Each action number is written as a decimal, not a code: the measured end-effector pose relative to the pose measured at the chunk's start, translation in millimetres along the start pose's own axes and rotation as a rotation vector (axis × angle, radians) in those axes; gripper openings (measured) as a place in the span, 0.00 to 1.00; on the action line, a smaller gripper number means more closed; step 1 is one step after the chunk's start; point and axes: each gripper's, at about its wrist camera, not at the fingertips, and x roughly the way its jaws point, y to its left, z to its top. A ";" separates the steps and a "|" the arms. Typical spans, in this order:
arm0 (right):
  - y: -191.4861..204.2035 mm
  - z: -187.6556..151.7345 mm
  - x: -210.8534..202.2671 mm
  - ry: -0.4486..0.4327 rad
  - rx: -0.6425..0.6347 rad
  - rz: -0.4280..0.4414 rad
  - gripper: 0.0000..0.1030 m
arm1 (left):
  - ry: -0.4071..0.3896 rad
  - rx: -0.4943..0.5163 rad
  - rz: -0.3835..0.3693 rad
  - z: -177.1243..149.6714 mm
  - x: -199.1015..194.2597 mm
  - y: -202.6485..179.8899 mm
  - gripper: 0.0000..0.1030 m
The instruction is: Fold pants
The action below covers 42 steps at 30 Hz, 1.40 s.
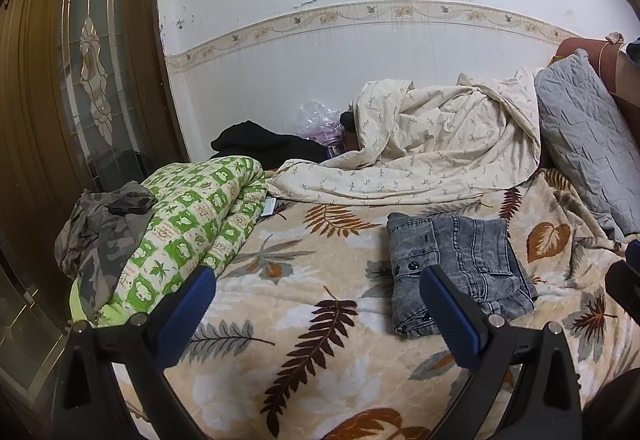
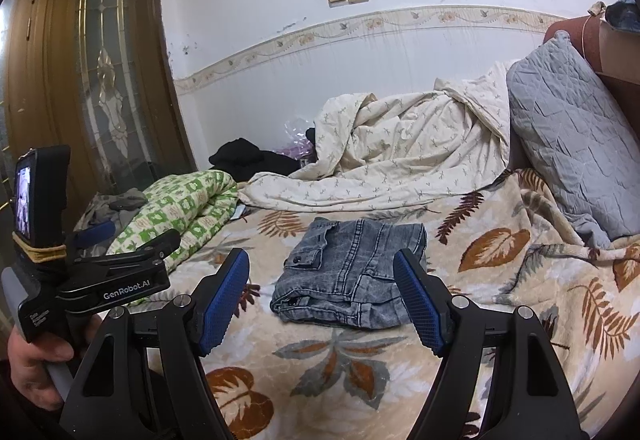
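Note:
The grey washed-denim pants (image 1: 460,264) lie folded into a compact bundle on the leaf-print blanket (image 1: 320,304); they also show in the right wrist view (image 2: 352,276). My left gripper (image 1: 316,300) is open and empty, held above the blanket to the left of the pants, its right finger overlapping the bundle's near edge in view. My right gripper (image 2: 322,300) is open and empty, held just in front of the pants, apart from them. The left gripper's body (image 2: 100,280) and the hand holding it show at the left of the right wrist view.
A green patterned quilt (image 1: 192,224) with camouflage clothing (image 1: 100,232) lies at left. A cream duvet (image 1: 432,148), black clothes (image 1: 264,144) and a grey pillow (image 1: 592,148) lie at the back and right. A wooden wardrobe (image 1: 60,80) stands at left.

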 end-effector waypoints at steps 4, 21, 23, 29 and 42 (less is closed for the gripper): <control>-0.9 -1.2 4.5 0.015 0.017 -0.005 0.72 | 0.009 -0.004 0.003 -0.8 1.9 0.4 1.00; 5.8 -4.4 10.2 0.029 0.007 -0.021 0.72 | 0.021 -0.021 0.009 -3.6 5.7 4.8 1.00; 6.4 -4.8 10.6 0.028 0.006 -0.025 0.72 | 0.023 -0.023 0.010 -4.5 6.3 5.5 1.00; 7.9 -6.1 12.6 0.036 0.008 -0.027 0.72 | 0.030 -0.031 0.010 -7.2 8.3 8.3 1.00; 9.1 -12.0 17.9 0.055 0.008 -0.031 0.72 | 0.053 -0.048 0.025 -12.3 15.7 12.5 1.00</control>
